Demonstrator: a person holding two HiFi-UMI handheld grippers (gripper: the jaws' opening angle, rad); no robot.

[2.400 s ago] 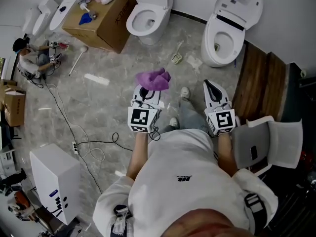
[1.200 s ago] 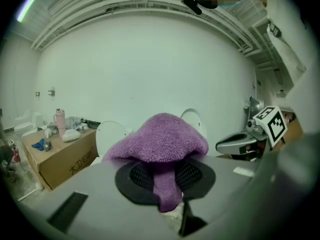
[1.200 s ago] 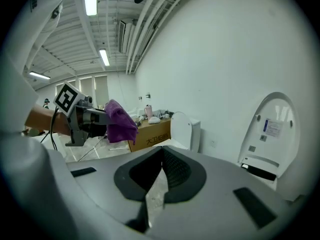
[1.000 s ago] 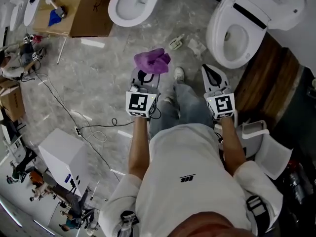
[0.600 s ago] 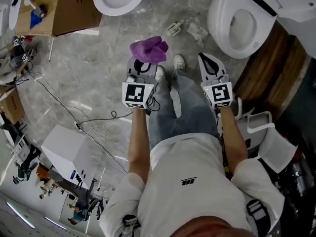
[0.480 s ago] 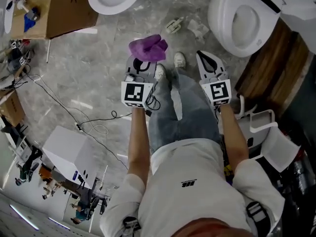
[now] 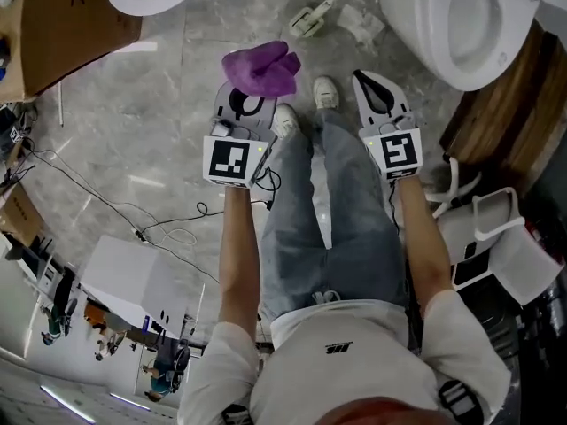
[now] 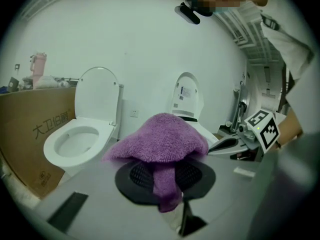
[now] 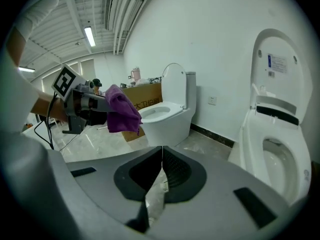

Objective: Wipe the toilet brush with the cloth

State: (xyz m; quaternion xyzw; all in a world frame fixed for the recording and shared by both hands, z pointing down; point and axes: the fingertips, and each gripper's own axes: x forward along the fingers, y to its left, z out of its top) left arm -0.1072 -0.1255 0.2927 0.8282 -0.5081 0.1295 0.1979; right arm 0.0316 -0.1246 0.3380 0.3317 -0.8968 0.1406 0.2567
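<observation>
Head view shows your left gripper point(image 7: 241, 104) clamped on the purple cloth point(image 7: 260, 67), which bunches out past its tips, and your right gripper point(image 7: 370, 87) with its jaws pressed together on nothing. A pale object point(image 7: 312, 18) lying on the floor point(image 7: 159, 87) ahead may be the toilet brush, though I cannot tell for sure. Only a narrow fold of cloth looks pinched, so hard wiping could tug it free, and your right jaws would need to part before taking the brush.

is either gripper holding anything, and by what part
The left gripper holds the purple cloth, its jaws shut on a fold hanging from the cloth's middle; the rest bunches over the tips. The right gripper is shut on nothing.
</observation>
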